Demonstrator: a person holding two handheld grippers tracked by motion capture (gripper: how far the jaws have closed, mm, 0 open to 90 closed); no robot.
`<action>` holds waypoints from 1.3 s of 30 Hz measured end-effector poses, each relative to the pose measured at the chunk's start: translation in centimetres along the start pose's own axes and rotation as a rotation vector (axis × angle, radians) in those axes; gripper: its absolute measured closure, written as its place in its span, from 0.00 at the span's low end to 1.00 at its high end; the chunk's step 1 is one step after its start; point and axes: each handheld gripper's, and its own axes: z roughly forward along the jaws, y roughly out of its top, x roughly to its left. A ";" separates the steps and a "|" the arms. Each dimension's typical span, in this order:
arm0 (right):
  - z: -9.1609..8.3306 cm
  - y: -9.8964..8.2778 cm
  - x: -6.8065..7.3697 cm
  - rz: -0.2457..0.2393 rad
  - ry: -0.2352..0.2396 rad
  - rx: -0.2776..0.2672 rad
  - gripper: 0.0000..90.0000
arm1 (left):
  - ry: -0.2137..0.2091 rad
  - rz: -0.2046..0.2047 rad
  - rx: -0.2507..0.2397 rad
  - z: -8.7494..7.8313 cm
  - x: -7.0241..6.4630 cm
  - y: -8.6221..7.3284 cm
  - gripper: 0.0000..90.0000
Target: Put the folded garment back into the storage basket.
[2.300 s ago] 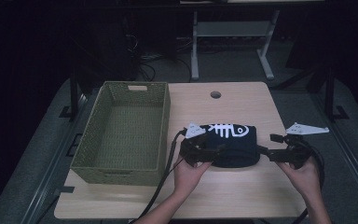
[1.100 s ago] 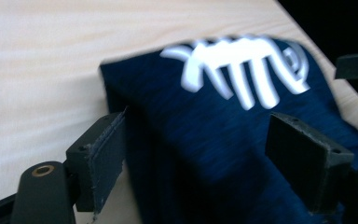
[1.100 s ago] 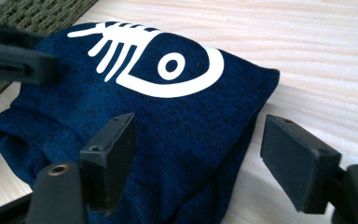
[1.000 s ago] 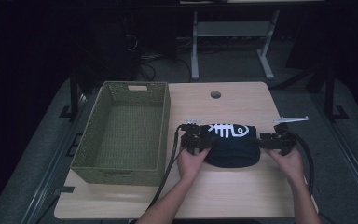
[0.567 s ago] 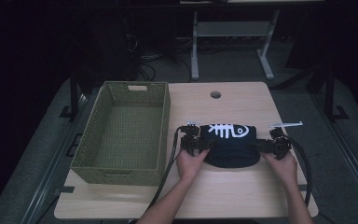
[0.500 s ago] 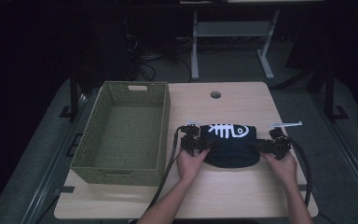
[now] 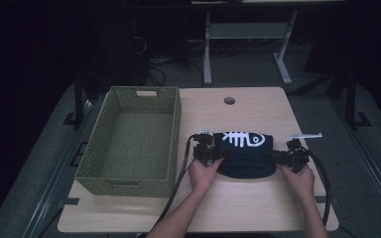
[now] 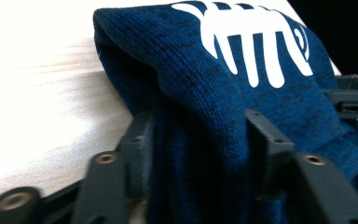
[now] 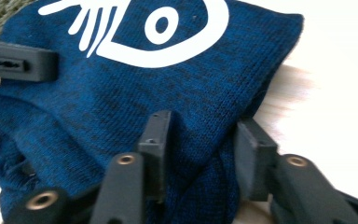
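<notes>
A folded dark blue knit garment [image 7: 245,154] with a white fish-skeleton print lies on the light wooden counter [image 7: 248,208], right of the middle and toward the person's edge, the print facing up on its far half. It is bundled into a thick rounded pad rather than spread flat.

The left claw [image 7: 209,152] sits at the garment's left end. In the left gripper view its two black jaws have a fold of the blue knit [image 8: 200,154] bunched between them, the pads pressing into the cloth on both sides; they have just been closing and now pinch that fold. The right claw [image 7: 284,157] sits at the opposite end. In the right gripper view its jaws have likewise just been closing and grip a ridge of the same fabric [image 9: 200,140], with the round eye of the fish print just beyond them.

The person's left hand [image 7: 204,173] and right hand [image 7: 297,179] hold the two tools low over the counter, forearms coming in from the near edge, and black cables trail back from each tool.

To the left of the garment, close beside the left claw, stands a green woven basket [image 7: 129,174] with a cut-out handle in its far wall. A round cable hole [image 7: 229,100] is set in the counter near its far edge.
</notes>
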 end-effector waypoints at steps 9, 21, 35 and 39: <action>-0.4 -0.3 0.5 -0.008 0.023 -0.019 0.79 | -0.014 0.000 -0.020 -0.2 -0.3 0.1 0.74; -2.4 0.2 2.0 -0.030 0.054 -0.073 0.80 | -0.036 0.011 -0.053 -1.8 -1.1 1.2 0.76; -5.2 1.4 2.7 -0.015 0.083 -0.135 0.80 | -0.072 0.074 -0.093 -4.2 -3.2 3.2 0.75; -6.0 1.8 2.9 -0.010 0.113 -0.160 0.80 | -0.090 0.069 -0.101 -4.7 -3.3 3.6 0.76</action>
